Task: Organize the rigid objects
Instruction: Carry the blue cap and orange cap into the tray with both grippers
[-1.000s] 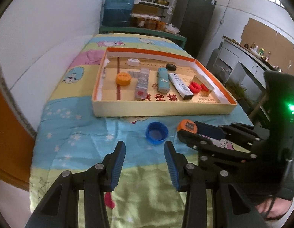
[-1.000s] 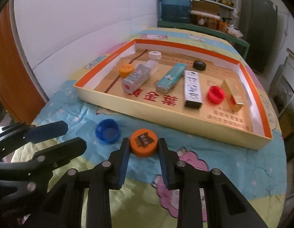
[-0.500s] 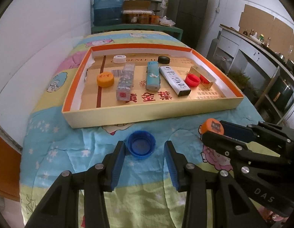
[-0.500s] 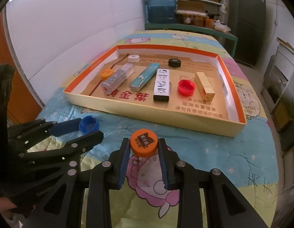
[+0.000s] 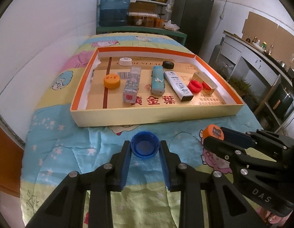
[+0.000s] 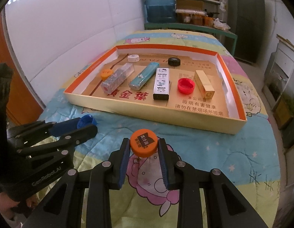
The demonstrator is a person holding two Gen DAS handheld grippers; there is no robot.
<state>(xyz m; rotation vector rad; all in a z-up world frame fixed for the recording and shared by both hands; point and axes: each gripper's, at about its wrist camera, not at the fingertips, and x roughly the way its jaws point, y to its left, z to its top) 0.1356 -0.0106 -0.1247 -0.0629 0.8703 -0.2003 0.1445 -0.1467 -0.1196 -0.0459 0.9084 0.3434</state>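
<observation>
My left gripper point(image 5: 145, 148) has its jaws closed against the sides of a blue bottle cap point(image 5: 145, 147) that lies open side up on the blanket in front of the tray point(image 5: 147, 118). My right gripper point(image 6: 144, 148) is shut on an orange cap with a black label point(image 6: 144, 142) and holds it above the blanket. The orange cap also shows in the left wrist view point(image 5: 213, 132), and the blue cap in the right wrist view point(image 6: 86, 120). The shallow orange-rimmed tray holds several caps and small boxes.
In the tray lie an orange cap point(image 5: 111, 80), a white cap point(image 5: 125, 61), a black cap point(image 5: 168, 64), a red cap point(image 5: 195, 85), a clear box point(image 5: 132, 86), a teal box point(image 5: 157, 79), a white box point(image 5: 178, 85) and a gold box point(image 5: 205, 82). A wall runs along the left.
My left gripper moved forward and closed around the blue cap. My right gripper lifted the orange cap off the blanket and drew back to the right.
</observation>
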